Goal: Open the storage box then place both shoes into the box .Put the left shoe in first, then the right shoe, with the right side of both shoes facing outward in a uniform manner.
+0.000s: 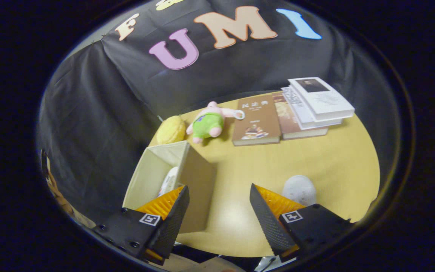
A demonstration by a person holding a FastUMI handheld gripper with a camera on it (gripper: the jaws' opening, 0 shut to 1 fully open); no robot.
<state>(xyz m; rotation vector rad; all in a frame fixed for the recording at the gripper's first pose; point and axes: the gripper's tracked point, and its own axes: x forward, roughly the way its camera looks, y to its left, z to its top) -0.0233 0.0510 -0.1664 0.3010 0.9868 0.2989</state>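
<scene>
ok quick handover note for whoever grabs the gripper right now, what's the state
Gripper: open, holding nothing, raised above the table.
Storage box: open, standing ahead of the left finger. A white shoe shows inside it, against its right wall; which way it faces cannot be told.
Second shoe: white, on the table just beyond the right finger, outside the box.
Done: box open, apparently one shoe in.
Left: pick up the second shoe and place it in the box, facing the same way as the first.

On the bench (pixel 315 162): yellow plush (pixel 170 130), pink-and-green plush toy (pixel 208 124), brown book (pixel 256 120) beside stacked books (pixel 315 104).
</scene>
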